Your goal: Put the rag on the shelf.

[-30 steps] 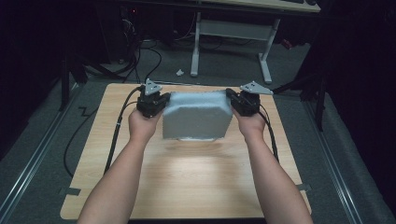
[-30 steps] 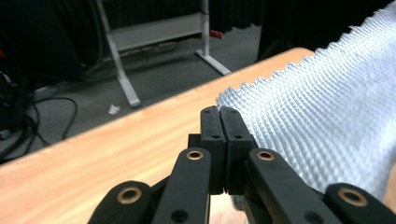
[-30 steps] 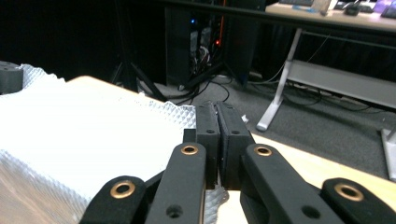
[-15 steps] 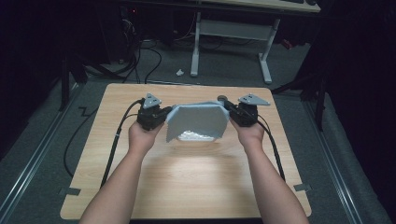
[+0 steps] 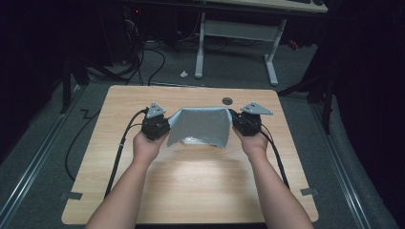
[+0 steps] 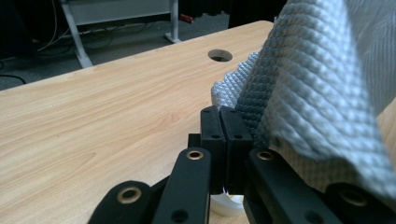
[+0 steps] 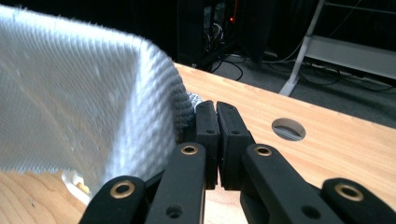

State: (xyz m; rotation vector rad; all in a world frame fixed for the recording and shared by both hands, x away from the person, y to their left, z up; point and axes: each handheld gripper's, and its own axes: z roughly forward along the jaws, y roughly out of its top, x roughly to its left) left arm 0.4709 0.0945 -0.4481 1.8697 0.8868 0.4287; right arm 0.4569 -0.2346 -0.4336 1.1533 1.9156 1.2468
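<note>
Left gripper point(image 5: 168, 125) and right gripper point(image 5: 234, 122), both clamped on grey cloth point(image 5: 200, 126).
Cloth hung spread between them, long axis left-to-right above table point(image 5: 191, 191), lower edge drooping toward the person.

A light wooden table point(image 5: 200, 191) with rounded corners stands on a grey carpeted floor point(image 5: 38, 143). A round cable hole point(image 5: 227, 100) sits near the table's far edge. Beyond that edge, a white desk frame point(image 5: 236, 33) rests on two splayed feet, and dark cables point(image 5: 153, 57) trail over the floor to the frame's left. A metal rail point(image 5: 28, 167) runs along the floor left of the table. The room beyond the table lies in darkness.
</note>
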